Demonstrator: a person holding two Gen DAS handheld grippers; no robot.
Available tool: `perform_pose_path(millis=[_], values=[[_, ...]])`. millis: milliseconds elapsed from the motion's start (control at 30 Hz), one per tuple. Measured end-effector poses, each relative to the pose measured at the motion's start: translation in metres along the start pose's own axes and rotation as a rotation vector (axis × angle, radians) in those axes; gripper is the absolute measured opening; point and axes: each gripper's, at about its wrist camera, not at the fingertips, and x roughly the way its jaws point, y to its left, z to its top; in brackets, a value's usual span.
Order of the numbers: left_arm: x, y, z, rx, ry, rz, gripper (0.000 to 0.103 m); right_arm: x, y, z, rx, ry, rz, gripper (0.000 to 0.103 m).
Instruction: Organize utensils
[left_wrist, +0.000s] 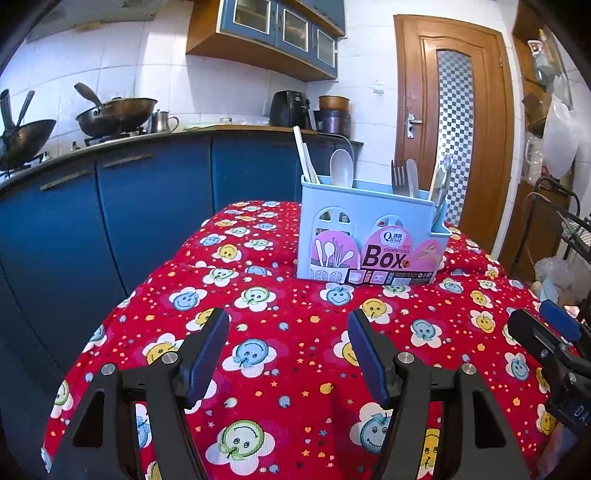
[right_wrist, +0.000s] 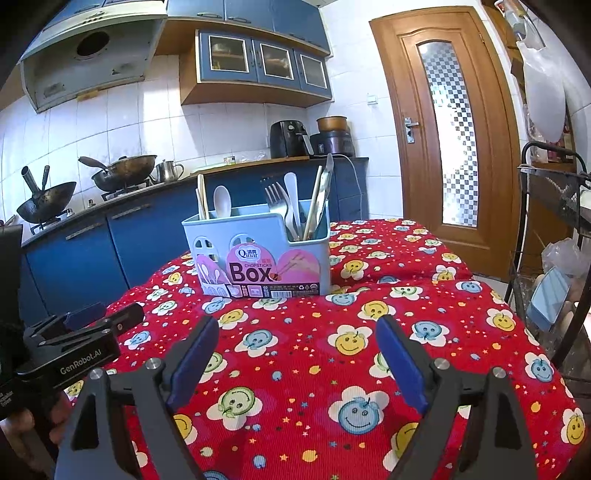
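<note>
A light blue utensil box labelled "Box" stands on the red smiley tablecloth; it also shows in the right wrist view. In it stand chopsticks, a white spoon, forks and more utensils. My left gripper is open and empty over the cloth, short of the box. My right gripper is open and empty, also short of the box. The right gripper shows at the left wrist view's right edge, and the left gripper at the right wrist view's left edge.
Blue kitchen cabinets with woks on a stove run behind and left of the table. A wooden door is at the back right. A black wire rack stands to the table's right.
</note>
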Motion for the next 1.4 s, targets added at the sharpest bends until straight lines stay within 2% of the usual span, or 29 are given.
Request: perform_pose_path(millis=[1400], values=[[-0.0044, -0.0010, 0.0039, 0.001, -0.014, 0.004, 0.068, 0.0005, 0.0006, 0.0001, 0.003, 0.000, 0.000, 0.089]])
